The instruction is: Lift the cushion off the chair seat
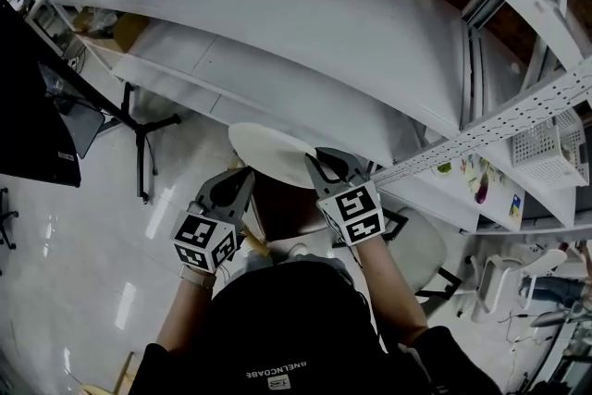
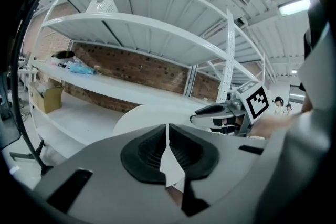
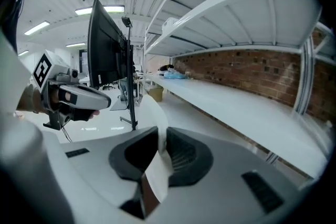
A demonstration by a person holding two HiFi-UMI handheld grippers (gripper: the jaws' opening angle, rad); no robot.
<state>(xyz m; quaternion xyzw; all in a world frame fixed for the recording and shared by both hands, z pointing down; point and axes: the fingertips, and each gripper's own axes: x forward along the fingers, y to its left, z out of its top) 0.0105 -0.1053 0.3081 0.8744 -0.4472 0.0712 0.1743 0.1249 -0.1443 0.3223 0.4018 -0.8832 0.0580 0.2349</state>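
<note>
A round white cushion (image 1: 268, 153) hangs tilted above the brown chair seat (image 1: 282, 210), held by its near edge from both sides. My left gripper (image 1: 244, 178) is shut on the cushion's left edge, and a fold of white fabric (image 2: 169, 161) is pinched between its black pads (image 2: 147, 152). My right gripper (image 1: 324, 166) is shut on the right edge, with the cushion rim (image 3: 156, 168) squeezed between its pads (image 3: 181, 155). Each gripper view shows the other gripper: the right gripper (image 2: 218, 113) and the left gripper (image 3: 73, 96). The cushion's far part (image 2: 152, 113) spreads out ahead.
White rack shelves (image 1: 305, 23) run close in front, above and beyond the cushion. A black monitor (image 1: 28, 125) and a tripod stand (image 1: 139, 129) are at the left. A white basket (image 1: 546, 148) sits on the right shelf. A cardboard box (image 2: 44, 98) is under the shelf.
</note>
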